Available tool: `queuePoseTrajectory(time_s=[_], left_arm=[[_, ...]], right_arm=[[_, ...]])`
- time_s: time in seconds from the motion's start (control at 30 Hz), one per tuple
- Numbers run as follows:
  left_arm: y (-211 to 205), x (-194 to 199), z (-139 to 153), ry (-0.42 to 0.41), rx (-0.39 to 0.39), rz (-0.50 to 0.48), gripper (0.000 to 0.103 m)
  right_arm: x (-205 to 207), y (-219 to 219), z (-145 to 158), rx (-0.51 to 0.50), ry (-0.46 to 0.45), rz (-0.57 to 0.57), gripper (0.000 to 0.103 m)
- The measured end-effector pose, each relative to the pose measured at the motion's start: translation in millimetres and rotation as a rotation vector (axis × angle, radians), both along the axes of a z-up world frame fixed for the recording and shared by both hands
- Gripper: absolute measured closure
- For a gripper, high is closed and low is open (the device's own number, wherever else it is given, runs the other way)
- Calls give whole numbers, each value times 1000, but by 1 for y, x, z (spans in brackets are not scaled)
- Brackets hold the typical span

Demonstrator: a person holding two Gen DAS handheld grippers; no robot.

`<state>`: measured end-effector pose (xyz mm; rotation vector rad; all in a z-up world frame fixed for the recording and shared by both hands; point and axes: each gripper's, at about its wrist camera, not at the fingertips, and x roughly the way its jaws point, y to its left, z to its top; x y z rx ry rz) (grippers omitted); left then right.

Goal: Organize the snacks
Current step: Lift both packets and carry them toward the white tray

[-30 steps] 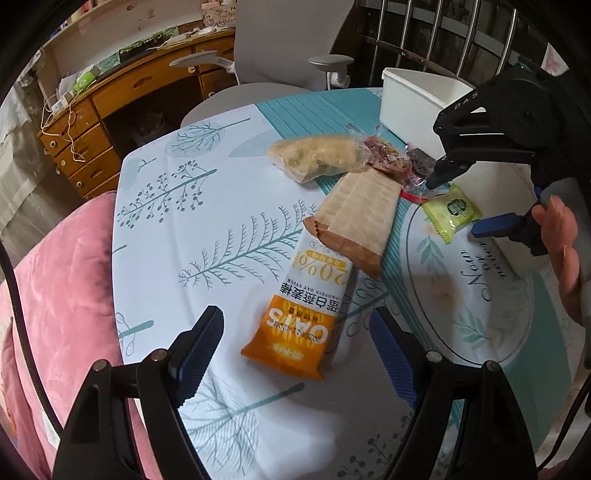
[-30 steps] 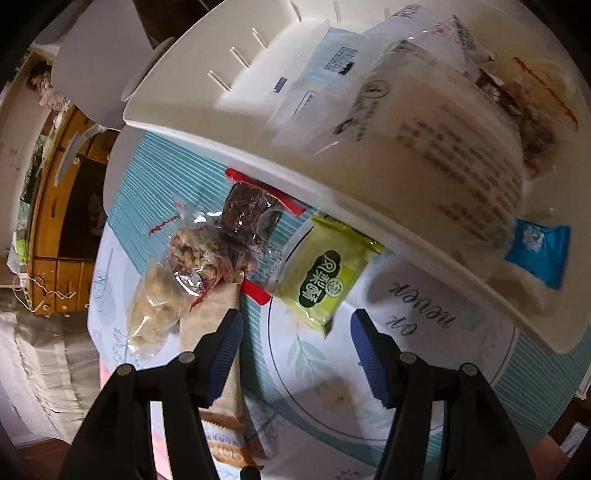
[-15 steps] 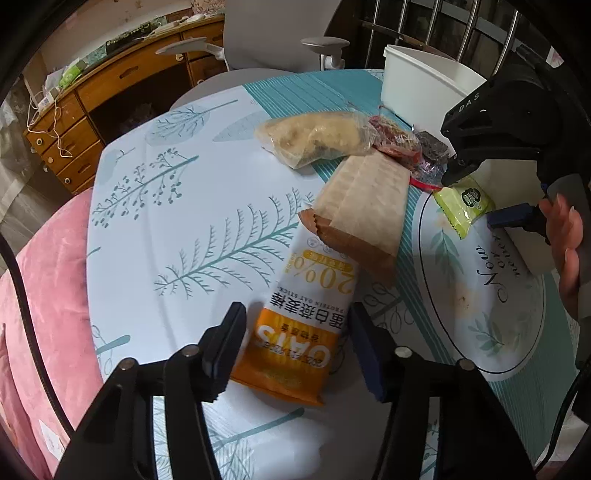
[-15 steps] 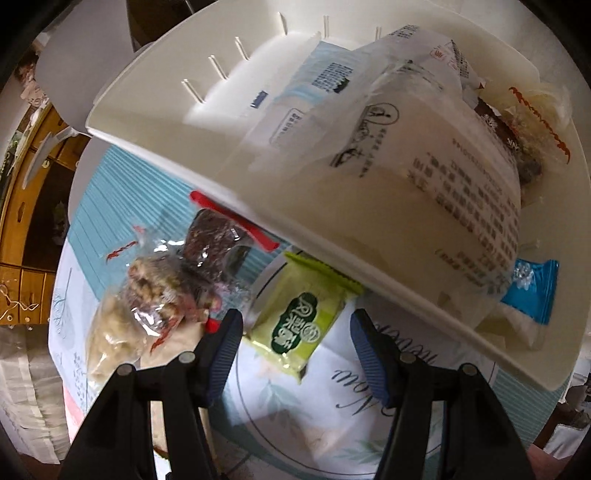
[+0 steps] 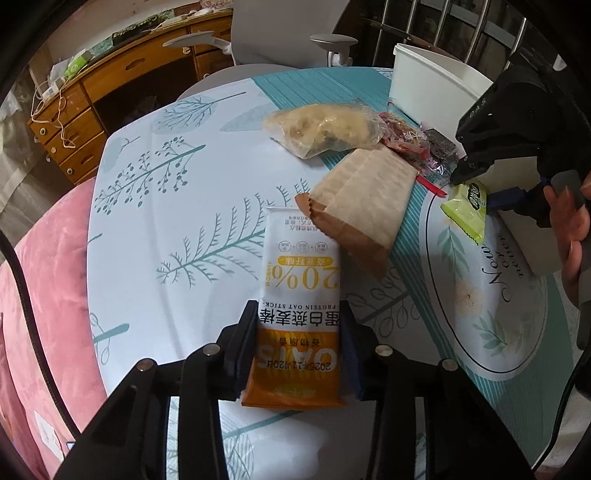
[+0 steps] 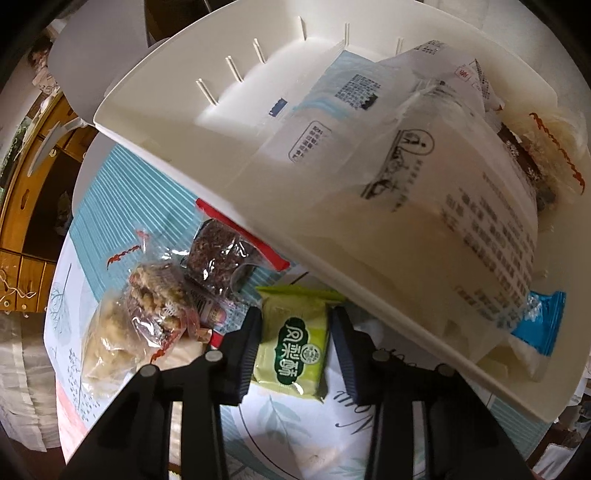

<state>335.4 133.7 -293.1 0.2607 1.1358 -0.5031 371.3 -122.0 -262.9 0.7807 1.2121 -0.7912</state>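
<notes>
My left gripper (image 5: 299, 332) is shut on the orange and white oat bar packet (image 5: 301, 295), which lies flat on the table. My right gripper (image 6: 295, 332) has its jaws on both sides of the small green pastry packet (image 6: 295, 347) and close against it; it also shows in the left wrist view (image 5: 467, 206). The white bin (image 6: 240, 155) stands just behind the green packet and holds several packets. A brown paper packet (image 5: 362, 203), a clear bag of pale snacks (image 5: 325, 129) and red-trimmed clear packets (image 5: 406, 136) lie on the table beside the bin.
The round table has a white and teal leaf-print cloth (image 5: 166, 221). A grey office chair (image 5: 273, 33) and a wooden desk (image 5: 92, 85) stand behind it. A pink cushion (image 5: 33, 295) lies at the table's left edge. A metal railing (image 5: 443, 22) is behind the bin.
My left gripper moved forward and closed on the oat bar. My right gripper moved down onto the green packet and its jaws narrowed around it.
</notes>
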Motion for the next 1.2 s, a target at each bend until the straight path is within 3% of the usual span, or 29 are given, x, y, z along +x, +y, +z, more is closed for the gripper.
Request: queuePoseTrajectory(time_s=[0.27,0.5,0.87,1.2], left_arm=[[20,-15,4,61,-35,64,65],[44,-46,19,59,-66,117,65],[69,-106,43,19,-87,171,65],[86,-163,47,68,-83,258,65]], right_arm=[[-20,-1,0,40,-30,50,67],[-50,14,1,89,-23,109,67],[-108,53,14,154,-35,295,67],[-152,68,32,172,-44,453,67]])
